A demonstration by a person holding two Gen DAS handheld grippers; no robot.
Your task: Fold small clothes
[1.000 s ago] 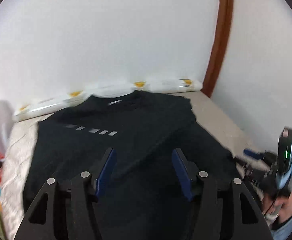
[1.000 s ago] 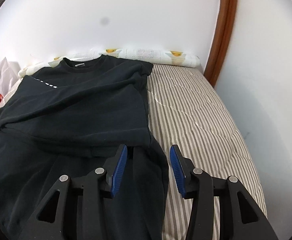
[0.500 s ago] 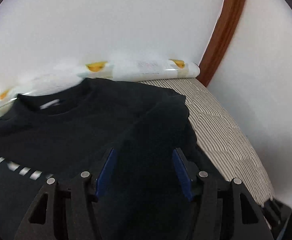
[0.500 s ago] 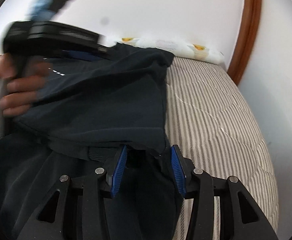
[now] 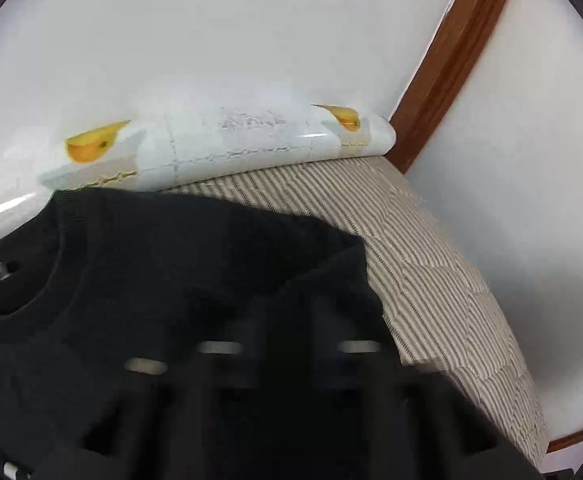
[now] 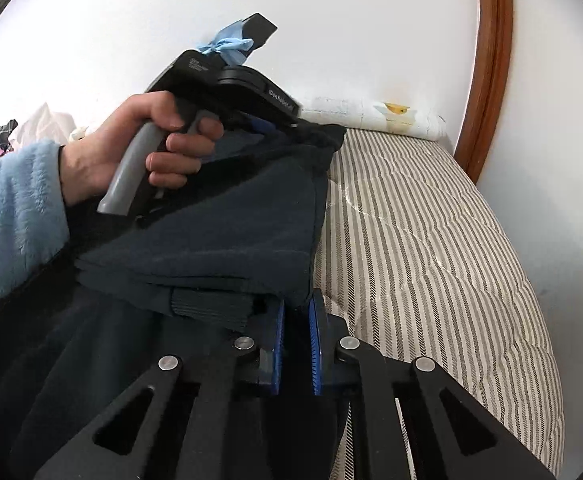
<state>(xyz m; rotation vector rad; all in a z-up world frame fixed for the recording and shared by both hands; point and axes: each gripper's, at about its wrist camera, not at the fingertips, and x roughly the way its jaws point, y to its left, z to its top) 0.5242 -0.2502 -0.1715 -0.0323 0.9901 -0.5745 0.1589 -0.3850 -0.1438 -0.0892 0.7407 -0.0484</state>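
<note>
Right wrist — "Genrobot" on left gripper (image 6: 291, 130)

A home bedroom: a bed (image 6: 431, 248) with striped quilted cover fills the frame's right, a wooden door frame (image 6: 491, 60) at upper right

White walls (image 6: 371, 20), brown wooden trim (image 6: 491, 60), striped mattress (image 6: 431, 240).
</note>
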